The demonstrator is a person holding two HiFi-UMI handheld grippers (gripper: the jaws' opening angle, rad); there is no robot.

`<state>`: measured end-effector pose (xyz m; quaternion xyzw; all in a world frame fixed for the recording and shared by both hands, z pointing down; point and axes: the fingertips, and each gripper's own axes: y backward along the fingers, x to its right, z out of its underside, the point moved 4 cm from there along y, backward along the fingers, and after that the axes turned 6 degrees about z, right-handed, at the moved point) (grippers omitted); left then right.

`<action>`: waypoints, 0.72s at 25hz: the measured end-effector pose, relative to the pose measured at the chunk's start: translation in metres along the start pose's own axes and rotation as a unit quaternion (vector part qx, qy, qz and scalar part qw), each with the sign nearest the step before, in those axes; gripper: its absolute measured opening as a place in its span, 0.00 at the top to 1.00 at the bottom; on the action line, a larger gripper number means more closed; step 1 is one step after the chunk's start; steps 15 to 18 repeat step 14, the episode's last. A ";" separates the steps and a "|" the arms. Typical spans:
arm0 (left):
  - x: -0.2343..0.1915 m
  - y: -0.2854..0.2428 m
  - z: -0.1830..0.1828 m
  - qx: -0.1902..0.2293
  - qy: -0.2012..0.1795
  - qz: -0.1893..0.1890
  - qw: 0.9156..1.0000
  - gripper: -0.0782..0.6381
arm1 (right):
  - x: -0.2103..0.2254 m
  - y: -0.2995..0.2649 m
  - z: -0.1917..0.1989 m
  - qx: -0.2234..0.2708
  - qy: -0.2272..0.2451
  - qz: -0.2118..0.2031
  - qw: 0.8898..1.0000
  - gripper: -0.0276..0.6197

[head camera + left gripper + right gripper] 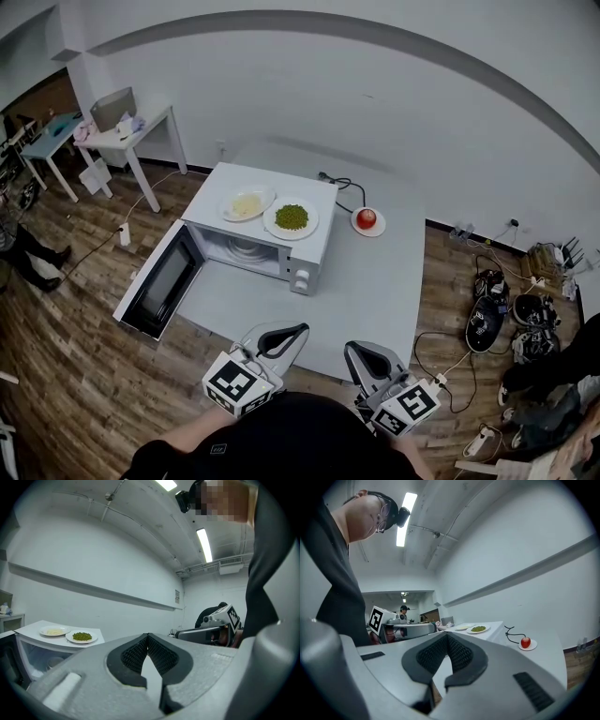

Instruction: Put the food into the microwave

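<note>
Head view: plate of green peas [292, 217] and plate of pale food [247, 204] sit on top of the open microwave [314, 248], ahead of your left gripper [281, 336], the nearer one; right gripper [364, 352] alongside. All fingers [133, 653] pressed together, empty.

The head view looks steeply down from above and behind the left tongs [298, 330] and right tongs [354, 349], covering the tabletop [375, 281] and microwave [302, 272] beyond them. Each gripper view sits close behind its own jaws, facing level; all three views share the plate of green peas [82, 636] ahead.
</note>
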<state>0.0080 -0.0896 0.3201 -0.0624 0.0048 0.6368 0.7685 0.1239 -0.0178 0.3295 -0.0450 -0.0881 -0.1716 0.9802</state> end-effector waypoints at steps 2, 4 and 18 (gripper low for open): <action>0.001 0.000 -0.001 0.003 -0.002 -0.002 1.000 0.88 | 0.000 -0.001 0.001 -0.001 -0.002 -0.002 1.000 0.94; 0.001 0.000 -0.001 0.005 -0.006 -0.004 1.000 0.88 | 0.000 -0.001 0.002 -0.004 -0.004 -0.005 1.000 0.94; 0.005 0.001 0.003 -0.012 -0.003 -0.001 1.000 0.88 | 0.001 -0.002 0.006 -0.008 -0.007 -0.006 1.000 0.94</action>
